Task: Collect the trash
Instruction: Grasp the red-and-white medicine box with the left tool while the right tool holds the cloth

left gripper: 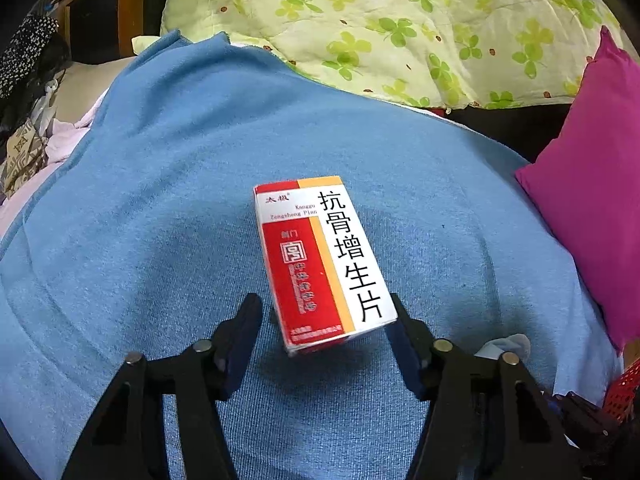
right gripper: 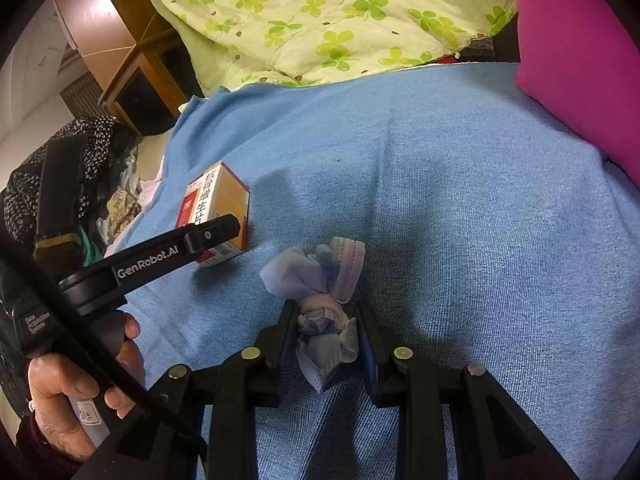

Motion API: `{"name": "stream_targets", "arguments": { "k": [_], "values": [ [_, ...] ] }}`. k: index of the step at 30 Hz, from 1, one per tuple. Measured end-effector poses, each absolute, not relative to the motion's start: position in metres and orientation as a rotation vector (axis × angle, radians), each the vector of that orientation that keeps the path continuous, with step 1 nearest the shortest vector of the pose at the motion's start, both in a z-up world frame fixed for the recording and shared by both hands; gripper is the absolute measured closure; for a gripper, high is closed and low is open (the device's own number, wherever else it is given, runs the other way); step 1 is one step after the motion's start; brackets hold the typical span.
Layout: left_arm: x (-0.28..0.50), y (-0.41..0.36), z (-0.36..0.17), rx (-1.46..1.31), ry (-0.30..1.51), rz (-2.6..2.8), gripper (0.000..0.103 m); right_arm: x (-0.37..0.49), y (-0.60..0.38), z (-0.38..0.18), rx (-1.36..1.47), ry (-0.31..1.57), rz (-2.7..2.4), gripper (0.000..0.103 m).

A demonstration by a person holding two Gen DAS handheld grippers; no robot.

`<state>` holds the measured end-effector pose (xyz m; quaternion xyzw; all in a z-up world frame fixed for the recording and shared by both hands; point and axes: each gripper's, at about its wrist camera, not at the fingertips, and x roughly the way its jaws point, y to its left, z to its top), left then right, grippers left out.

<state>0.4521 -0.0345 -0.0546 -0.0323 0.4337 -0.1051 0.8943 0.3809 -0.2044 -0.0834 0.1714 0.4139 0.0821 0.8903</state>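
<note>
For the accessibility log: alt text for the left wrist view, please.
A red, white and yellow medicine box lies on a blue blanket, its near end between the left gripper's part-open jaws. A clover-print quilt lies behind, a magenta pillow at right.

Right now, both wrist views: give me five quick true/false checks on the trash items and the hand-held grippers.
1. The right hand-held gripper is shut on the crumpled face mask. True.
2. The medicine box lies on the blue blanket. True.
3. The left hand-held gripper is empty, with the box far off to one side. False: the box's near end sits between its fingers.
4. A pink cushion lies on top of the box. False: it sits apart, at the blanket's right edge.
5. The quilt beyond the blanket is plain white. False: pale green with clover print.
</note>
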Motion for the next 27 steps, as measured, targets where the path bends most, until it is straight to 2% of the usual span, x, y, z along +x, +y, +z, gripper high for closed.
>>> {"name": "stream_targets", "arguments": {
  "k": [4, 12, 21, 27],
  "values": [
    [0.452, -0.033, -0.056, -0.073, 0.905, -0.217, 0.047, 0.381, -0.204, -0.083, 0.353, 0.859, 0.17, 0.072],
    [0.449, -0.029, -0.055, -0.085, 0.898, -0.236, 0.049, 0.381, -0.203, -0.084, 0.353, 0.859, 0.17, 0.072],
    [0.45, 0.017, -0.051, -0.162, 0.908, -0.253, 0.049, 0.382, -0.204, -0.084, 0.356, 0.866, 0.174, 0.072],
    [0.429, 0.009, -0.044, -0.069, 0.891, -0.257, 0.049, 0.382, -0.206, -0.081, 0.365, 0.87, 0.169, 0.072]
  ]
}}
